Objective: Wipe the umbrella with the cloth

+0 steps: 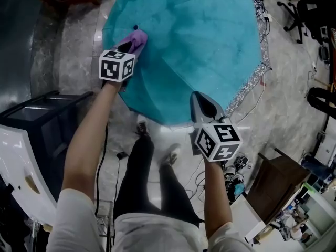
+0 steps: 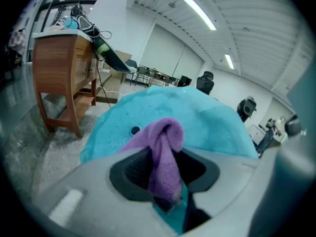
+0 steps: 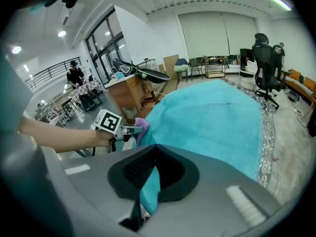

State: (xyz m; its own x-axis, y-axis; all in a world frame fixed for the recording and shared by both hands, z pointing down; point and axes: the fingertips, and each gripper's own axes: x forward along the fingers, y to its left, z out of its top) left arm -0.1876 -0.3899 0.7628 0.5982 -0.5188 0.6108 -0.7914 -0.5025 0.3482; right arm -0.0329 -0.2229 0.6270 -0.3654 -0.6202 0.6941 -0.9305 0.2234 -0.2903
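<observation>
The cloth (image 2: pixel 165 152) sat between the left gripper's (image 1: pixel 128 47) jaws, on the umbrella (image 1: pixel 194 41) ahead. The umbrella's edge lay between the right gripper's (image 1: pixel 206 108) jaws, with the left gripper ahead-left.

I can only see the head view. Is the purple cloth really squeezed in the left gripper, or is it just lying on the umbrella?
Observer: It is squeezed. The left gripper view shows the purple cloth folded between the fingers of the left gripper, which are shut on it.
Operator: What is the other one doing?
Observer: The right gripper has its fingers shut on a fold of the teal umbrella near its edge.
Operator: Is anybody else there?
Observer: Yes. The right gripper view shows a person in dark clothes standing far off in the room.
</observation>
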